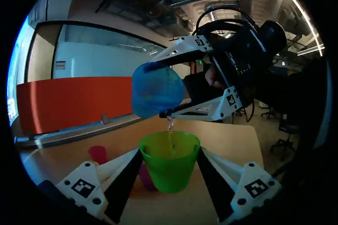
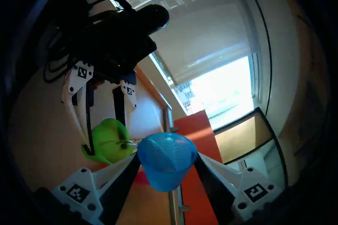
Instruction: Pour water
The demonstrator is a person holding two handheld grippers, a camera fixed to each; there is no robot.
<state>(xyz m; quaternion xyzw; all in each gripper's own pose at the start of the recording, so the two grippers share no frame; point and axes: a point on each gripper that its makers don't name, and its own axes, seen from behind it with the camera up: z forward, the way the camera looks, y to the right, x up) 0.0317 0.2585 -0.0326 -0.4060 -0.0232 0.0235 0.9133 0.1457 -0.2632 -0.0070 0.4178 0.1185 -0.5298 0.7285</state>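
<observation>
A: Green cup (image 1: 170,161)?
B: Clamped upright between both fingers of the left gripper (image 1: 170,151), over the tabletop (image 1: 228,140), short of its far edge.
A: Blue cup (image 1: 155,90)?
B: Pinched in the right gripper (image 2: 167,155), tipped just above the green rim, spilling a thin water stream (image 1: 170,124) into it.
A: Anything else?
B: Pink cup (image 1: 98,153), nearer the left edge.
</observation>
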